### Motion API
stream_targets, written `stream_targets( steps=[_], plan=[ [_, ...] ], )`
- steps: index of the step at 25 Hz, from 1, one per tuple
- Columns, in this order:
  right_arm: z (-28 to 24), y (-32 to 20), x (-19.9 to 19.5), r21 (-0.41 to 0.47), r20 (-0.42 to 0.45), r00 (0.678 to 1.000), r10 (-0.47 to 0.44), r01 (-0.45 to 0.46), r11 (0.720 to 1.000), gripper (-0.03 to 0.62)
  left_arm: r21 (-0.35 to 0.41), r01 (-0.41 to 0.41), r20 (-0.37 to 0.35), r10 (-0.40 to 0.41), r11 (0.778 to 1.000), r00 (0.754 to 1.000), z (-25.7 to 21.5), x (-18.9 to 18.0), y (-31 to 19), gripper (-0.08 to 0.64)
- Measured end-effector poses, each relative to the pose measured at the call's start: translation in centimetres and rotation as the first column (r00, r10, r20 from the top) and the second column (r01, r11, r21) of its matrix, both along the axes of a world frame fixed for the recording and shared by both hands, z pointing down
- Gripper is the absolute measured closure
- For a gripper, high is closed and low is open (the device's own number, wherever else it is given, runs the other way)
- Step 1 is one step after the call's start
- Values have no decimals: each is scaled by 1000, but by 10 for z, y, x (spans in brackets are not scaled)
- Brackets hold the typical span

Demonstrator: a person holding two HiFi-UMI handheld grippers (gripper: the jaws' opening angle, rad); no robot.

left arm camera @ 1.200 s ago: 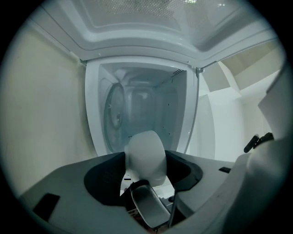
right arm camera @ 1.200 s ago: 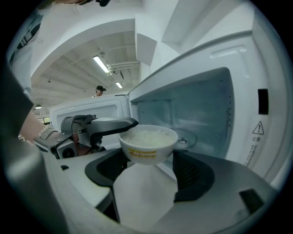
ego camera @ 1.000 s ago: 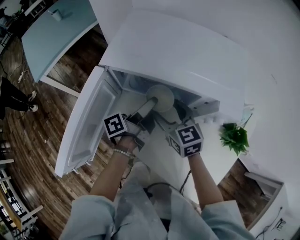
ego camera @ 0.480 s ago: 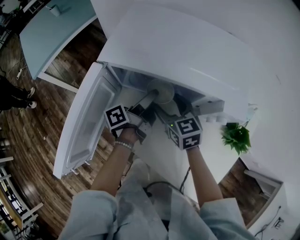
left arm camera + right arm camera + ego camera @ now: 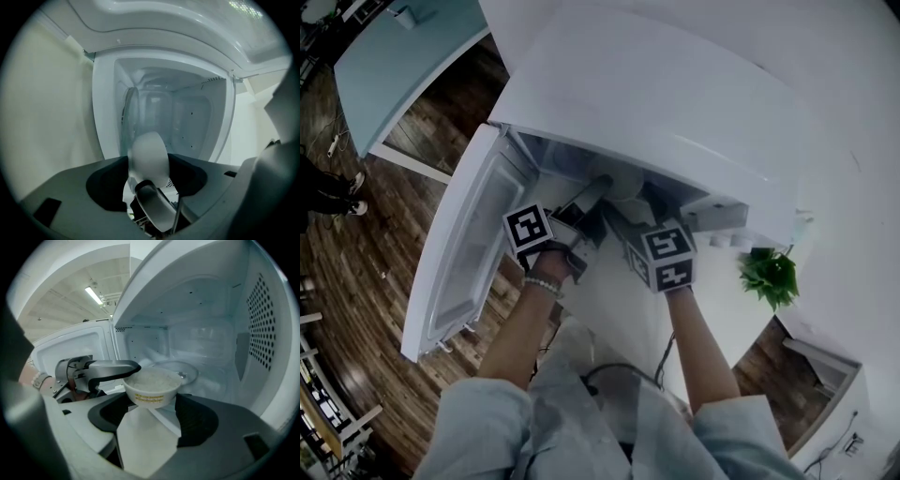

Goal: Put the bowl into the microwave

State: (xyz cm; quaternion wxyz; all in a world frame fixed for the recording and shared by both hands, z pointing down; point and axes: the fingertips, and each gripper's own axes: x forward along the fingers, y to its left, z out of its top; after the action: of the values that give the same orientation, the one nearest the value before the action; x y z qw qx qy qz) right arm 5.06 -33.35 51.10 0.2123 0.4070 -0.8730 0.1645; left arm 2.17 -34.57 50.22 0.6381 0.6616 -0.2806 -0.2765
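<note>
Holding bowl by the rim, left gripper clamped on it, at the mouth of the open microwave, just short of the turntable. My right gripper has its jaws together with nothing between them, tips under the bowl's base; I can't tell if they touch.

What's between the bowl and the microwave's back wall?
Only the glass turntable, behind the bowl, seen in the right gripper view.
</note>
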Motion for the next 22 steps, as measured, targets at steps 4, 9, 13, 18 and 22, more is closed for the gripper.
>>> stream_targets(
  steps=[4, 9, 13, 18, 22],
  plan=[
    [1, -11, 6, -7, 12, 999, 50, -50, 999, 258, 15, -22, 35, 21, 1000, 999, -6, 0, 10, 312],
    [0, -26, 4, -3, -2, 998, 70, -70, 998, 259, 25, -12, 77, 10, 1000, 997, -9, -14, 30, 313],
    [3, -37, 2, -3, -31, 995, 95, -95, 995, 259, 50, -19, 121, 13, 999, 993, -15, -22, 50, 313],
    [5, -52, -1, 0, -67, 990, 121, -121, 993, 259, 61, -27, 170, 16, 998, 985, -21, -34, 78, 379],
    [9, -63, -2, 2, -98, 986, 136, -137, 991, 258, 114, -58, 206, 33, 992, 978, -32, -35, 94, 379]
  ],
)
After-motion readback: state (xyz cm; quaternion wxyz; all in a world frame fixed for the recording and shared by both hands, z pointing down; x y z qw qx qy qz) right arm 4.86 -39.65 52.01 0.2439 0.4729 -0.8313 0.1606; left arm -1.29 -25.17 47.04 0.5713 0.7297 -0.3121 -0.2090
